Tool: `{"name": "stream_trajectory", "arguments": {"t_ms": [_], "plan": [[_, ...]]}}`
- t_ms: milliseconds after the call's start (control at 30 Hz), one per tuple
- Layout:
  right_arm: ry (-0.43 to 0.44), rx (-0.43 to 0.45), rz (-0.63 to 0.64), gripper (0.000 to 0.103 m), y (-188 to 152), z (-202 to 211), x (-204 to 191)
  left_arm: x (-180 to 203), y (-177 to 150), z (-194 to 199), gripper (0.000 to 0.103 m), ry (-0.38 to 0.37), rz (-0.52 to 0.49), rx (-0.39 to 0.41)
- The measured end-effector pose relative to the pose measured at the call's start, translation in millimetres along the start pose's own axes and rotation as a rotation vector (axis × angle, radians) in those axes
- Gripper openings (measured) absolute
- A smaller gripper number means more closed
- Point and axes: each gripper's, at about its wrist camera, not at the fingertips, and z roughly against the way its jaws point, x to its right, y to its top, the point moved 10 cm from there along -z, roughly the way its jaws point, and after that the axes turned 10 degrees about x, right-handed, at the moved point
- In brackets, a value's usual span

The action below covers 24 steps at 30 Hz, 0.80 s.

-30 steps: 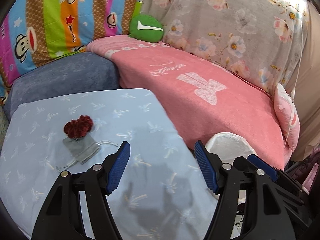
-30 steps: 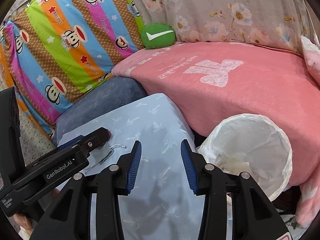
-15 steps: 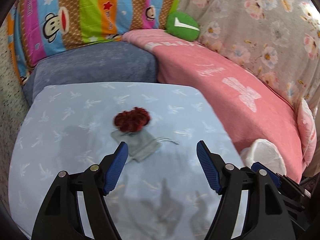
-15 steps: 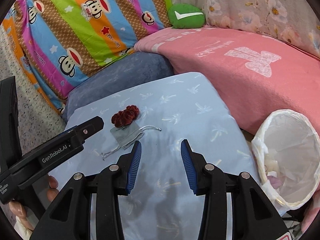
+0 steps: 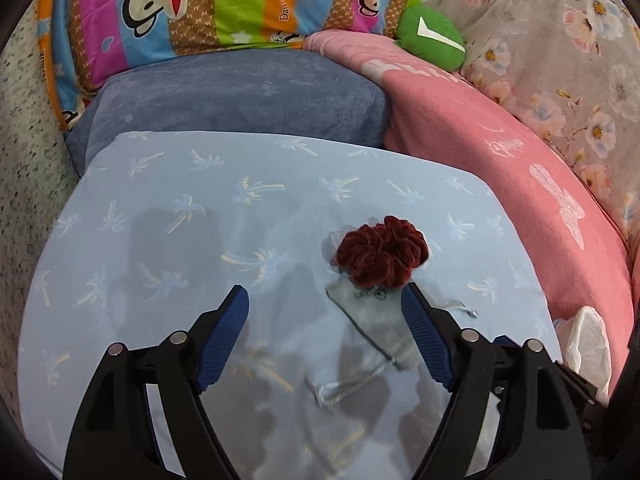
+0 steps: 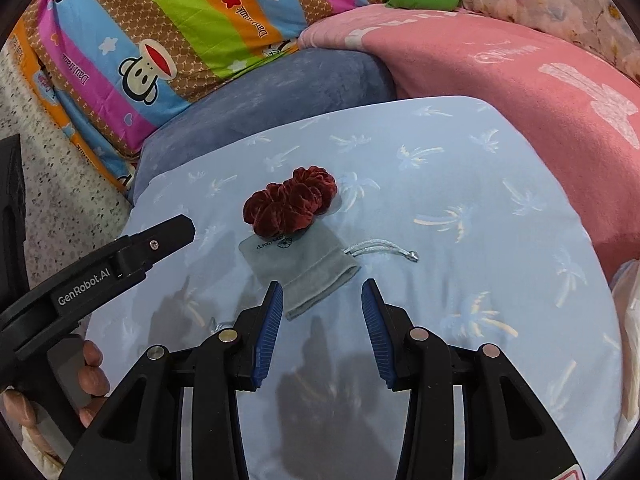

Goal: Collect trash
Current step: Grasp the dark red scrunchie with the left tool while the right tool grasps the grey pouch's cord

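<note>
Pouch (image 5: pixel 370 320): right part hidden behind left gripper's (image 5: pixel 324 338) finger; top edge under scrunchie (image 5: pixel 382 256). Bin bag (image 5: pixel 586 340): cut off by frame edge in both views. Print on pouch too small to read. Hand (image 6: pixel 90 376) mostly out of frame.

Both wrist views down onto scrunchie (image 5: pixel 382 255)

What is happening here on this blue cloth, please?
A person holds a gripper in each hand above a light blue cloth with two small things on it: a dark red scrunchie and a grey drawstring pouch, touching each other. The left gripper has just been opening its jaws; the right gripper is open too. Neither holds anything yet. A white-lined trash bin shows at the cloth's right edge.
</note>
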Motion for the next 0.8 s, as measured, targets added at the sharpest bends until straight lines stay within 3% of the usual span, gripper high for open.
{"name": "stream_trajectory", "arguments": {"t_ms": [233, 333, 533, 633, 800], "plan": [[-0.005, -0.051, -0.026, 0.041, -0.7, -45.7, 11.0, 12.4, 2.0, -45.9, 0.075, -0.027, -0.005, -0.038], [-0.004, -0.045, -0.014, 0.032, -2.2, -53.9, 10.1, 16.7, -0.4, -62.1, 0.073, -0.03, -0.005, -0.056], [0.001, -0.035, 0.016, 0.014, -3.4, -56.3, 5.6, 25.6, -12.3, -77.3, 0.03, -0.066, 0.003, -0.109], [0.006, -0.035, 0.006, 0.005, -4.7, -51.8, 6.4, 29.0, -12.2, -71.0, 0.024, -0.062, -0.012, -0.091], [0.004, -0.016, -0.005, 0.004, -4.8, -28.7, 8.7, 36.6, -13.5, -49.8, 0.02, -0.071, -0.017, -0.077]]}}
